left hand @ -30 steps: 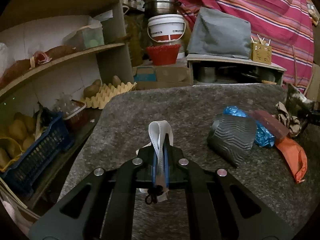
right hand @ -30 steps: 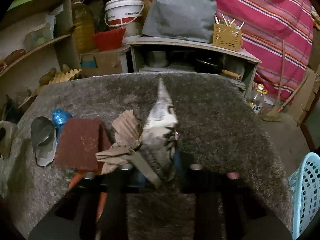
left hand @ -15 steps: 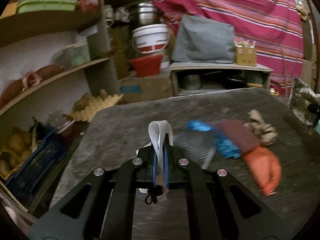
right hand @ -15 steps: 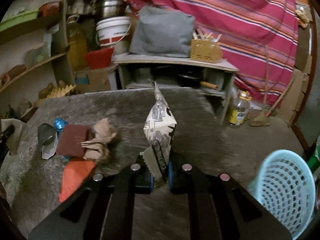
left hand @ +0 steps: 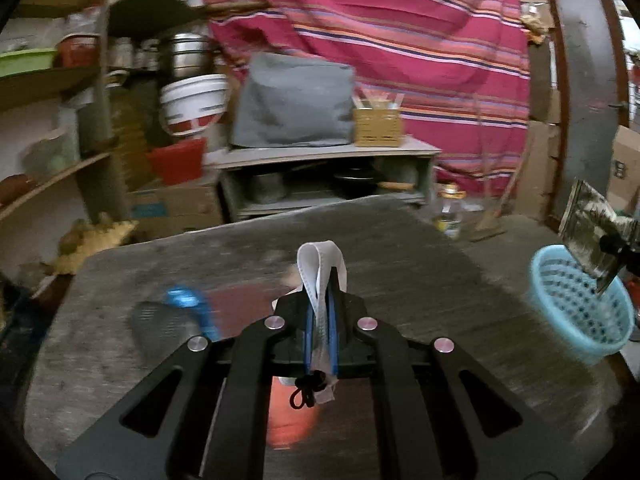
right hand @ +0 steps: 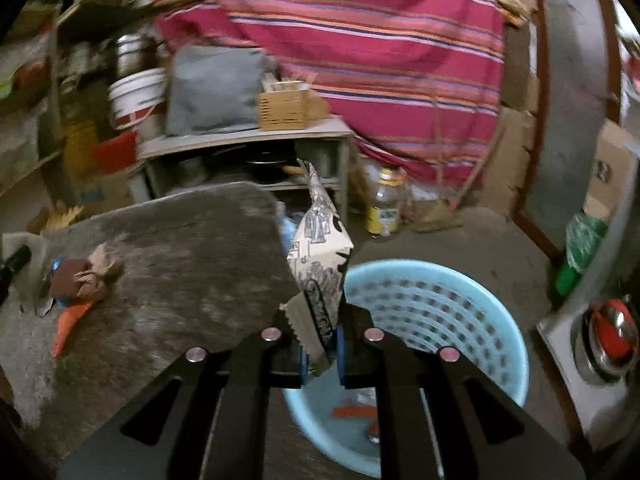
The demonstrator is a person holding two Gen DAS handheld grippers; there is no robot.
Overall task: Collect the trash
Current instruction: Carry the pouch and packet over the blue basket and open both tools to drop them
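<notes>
My left gripper (left hand: 319, 320) is shut on a white folded strip (left hand: 320, 268) that sticks up between its blue pads, above the grey table (left hand: 400, 264). My right gripper (right hand: 320, 344) is shut on a printed foil wrapper (right hand: 320, 248), held over the rim of the light blue basket (right hand: 460, 312). That wrapper (left hand: 592, 236) also shows at the right edge of the left wrist view, above the basket (left hand: 580, 308). Trash lies on the table: a blue wrapper (left hand: 188, 300), a grey pouch (left hand: 160, 324), an orange wrapper (right hand: 70, 320) and crumpled brown paper (right hand: 100, 272).
Shelves (left hand: 52, 184) with food and tubs stand at the left. A low cabinet (left hand: 320, 176) with a grey cover and a wicker box (left hand: 376, 128) stands behind the table, before a striped curtain (left hand: 400, 40). A bottle (right hand: 384, 208) stands on the floor. Red scraps (right hand: 352, 412) lie inside the basket.
Both grippers have swung right and risen. The right one lifted the foil wrapper off the table and carried it over the blue basket. The trash pile has slid to the left in both views.
</notes>
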